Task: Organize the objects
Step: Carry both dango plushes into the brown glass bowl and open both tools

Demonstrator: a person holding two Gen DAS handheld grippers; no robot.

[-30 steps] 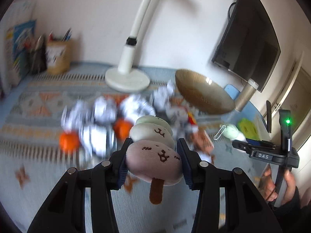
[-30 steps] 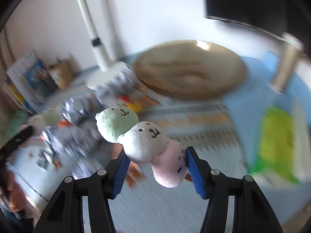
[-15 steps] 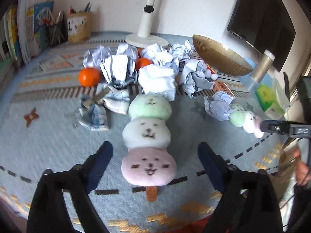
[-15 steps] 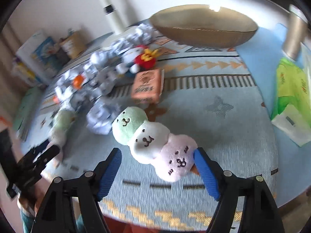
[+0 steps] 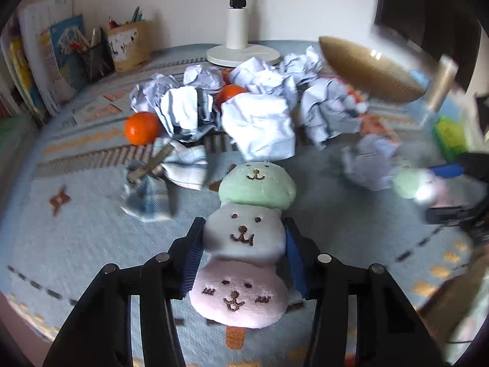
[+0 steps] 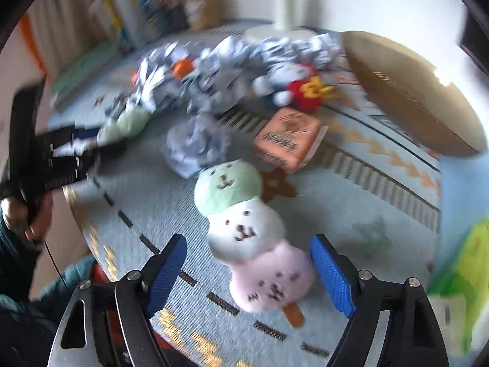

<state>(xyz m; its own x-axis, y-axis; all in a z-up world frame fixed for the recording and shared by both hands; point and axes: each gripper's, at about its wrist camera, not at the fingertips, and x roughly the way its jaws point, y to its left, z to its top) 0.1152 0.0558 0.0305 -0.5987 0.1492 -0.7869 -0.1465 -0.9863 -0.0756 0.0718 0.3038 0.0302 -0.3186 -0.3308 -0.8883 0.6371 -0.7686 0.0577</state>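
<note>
Two three-ball dango plushes, green, white and pink on a brown stick, lie on the light-blue table mat. One plush lies lengthwise between the jaws of my left gripper. Those jaws are closing, and their blue pads press the sides of the white middle ball. The other plush lies slanted on the mat. My right gripper stands open around its pink end, the pads clear of it. In the left wrist view that second plush shows blurred at the right.
Several crumpled paper balls and oranges are heaped mid-table before a white lamp base. A golden bowl sits at the right, with an orange box and a red-and-white plush nearby. Pen holders stand at the back left. A checked cloth lies at the left.
Both plushes went from held in the air to lying on the mat. The left jaws opened wide, then closed onto the white ball. The right jaws opened and stayed apart.
</note>
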